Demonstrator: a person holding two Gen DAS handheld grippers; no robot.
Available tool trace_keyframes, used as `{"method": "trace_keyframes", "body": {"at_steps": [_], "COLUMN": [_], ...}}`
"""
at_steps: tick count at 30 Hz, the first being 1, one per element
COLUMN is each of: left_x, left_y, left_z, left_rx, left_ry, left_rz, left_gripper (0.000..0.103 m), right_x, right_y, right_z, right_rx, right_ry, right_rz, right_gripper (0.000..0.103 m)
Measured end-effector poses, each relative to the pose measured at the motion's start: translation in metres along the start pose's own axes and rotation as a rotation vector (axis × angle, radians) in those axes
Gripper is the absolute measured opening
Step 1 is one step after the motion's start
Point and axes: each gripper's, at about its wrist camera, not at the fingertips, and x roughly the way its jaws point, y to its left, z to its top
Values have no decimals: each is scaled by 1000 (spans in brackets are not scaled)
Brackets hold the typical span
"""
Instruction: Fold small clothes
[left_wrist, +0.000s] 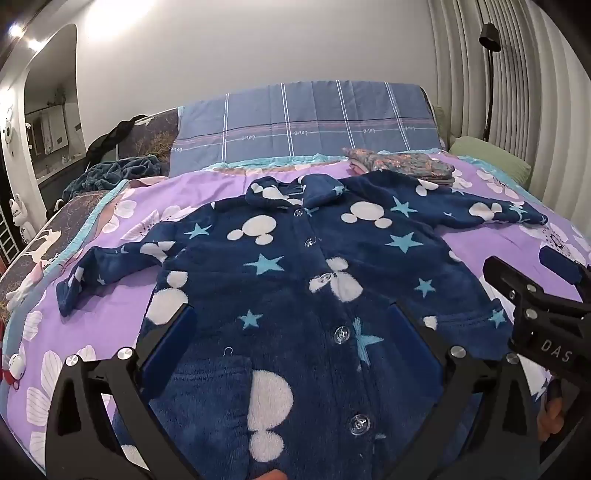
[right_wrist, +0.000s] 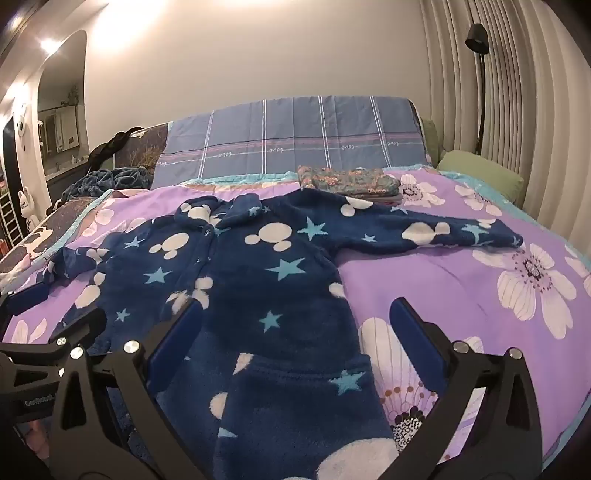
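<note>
A small navy fleece jacket (left_wrist: 295, 266) with white mouse heads and light blue stars lies flat, buttoned, front up, on the purple flowered bedspread (left_wrist: 110, 325). Both sleeves are spread out sideways. It also shows in the right wrist view (right_wrist: 258, 280). My left gripper (left_wrist: 291, 317) is open over the jacket's lower front, jaws wide apart, holding nothing. My right gripper (right_wrist: 295, 310) is open over the jacket's lower right side and hem, holding nothing. The right gripper also shows in the left wrist view (left_wrist: 546, 273) at the right edge.
A folded stack of flowered clothes (left_wrist: 402, 164) lies behind the jacket's collar, also in the right wrist view (right_wrist: 351, 181). A blue plaid pillow cover (left_wrist: 306, 122) leans at the headboard. A green pillow (left_wrist: 491, 155) is far right, a dark blanket (left_wrist: 110, 173) far left.
</note>
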Motion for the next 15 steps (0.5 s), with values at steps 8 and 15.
{"method": "trace_keyframes", "body": {"at_steps": [8,15], "left_x": [1,-11], "left_y": [-3,-1], "left_z": [-1,-5], "left_rx": [5,9], "left_ry": [3,-24], "left_rz": [-7,-5], "left_gripper": [102,102], "right_x": [-1,-2], "right_y": [-2,1], "right_z": [-2,-2], "right_rx": [25,7], "right_ry": [23,35], "right_rz": [-9,2], "right_gripper": [101,101]}}
